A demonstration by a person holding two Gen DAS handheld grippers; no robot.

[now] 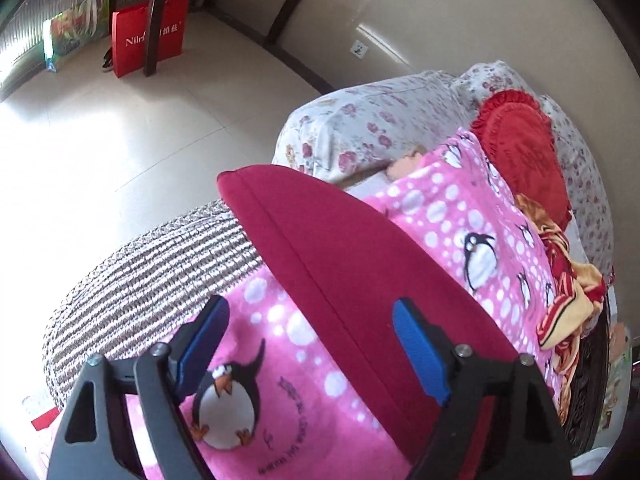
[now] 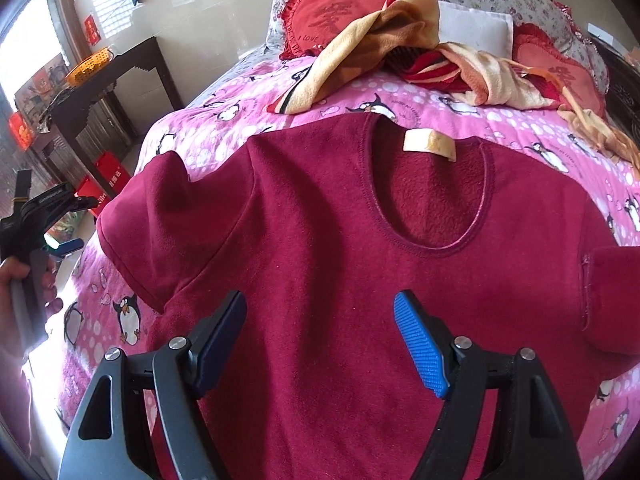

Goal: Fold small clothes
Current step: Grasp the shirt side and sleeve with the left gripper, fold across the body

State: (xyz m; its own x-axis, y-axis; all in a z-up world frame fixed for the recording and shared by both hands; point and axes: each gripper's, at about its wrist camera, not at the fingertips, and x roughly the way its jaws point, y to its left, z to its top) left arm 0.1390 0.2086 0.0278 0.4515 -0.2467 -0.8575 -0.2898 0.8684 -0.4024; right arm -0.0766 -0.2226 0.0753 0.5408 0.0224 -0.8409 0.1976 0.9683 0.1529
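A dark red fleece top [image 2: 320, 232] lies spread flat on a pink penguin blanket [image 2: 224, 120], neck hole and cream label [image 2: 430, 142] facing up. My right gripper [image 2: 320, 312] is open and empty, hovering over the top's chest. In the left wrist view the top's left sleeve [image 1: 340, 248] runs across the blanket [image 1: 440, 216]. My left gripper [image 1: 310, 320] is open and empty just above the sleeve's edge. The left gripper also shows in the right wrist view [image 2: 60, 236], held in a hand beside the bed's left edge.
A crumpled yellow and red blanket [image 2: 400, 40], red heart cushions [image 2: 320, 12] and a white pillow [image 2: 476, 26] lie at the bed's head. A woven pouf [image 1: 152, 272] stands beside the bed. A dark table [image 2: 112, 80] and red bags [image 1: 150, 36] stand on the floor.
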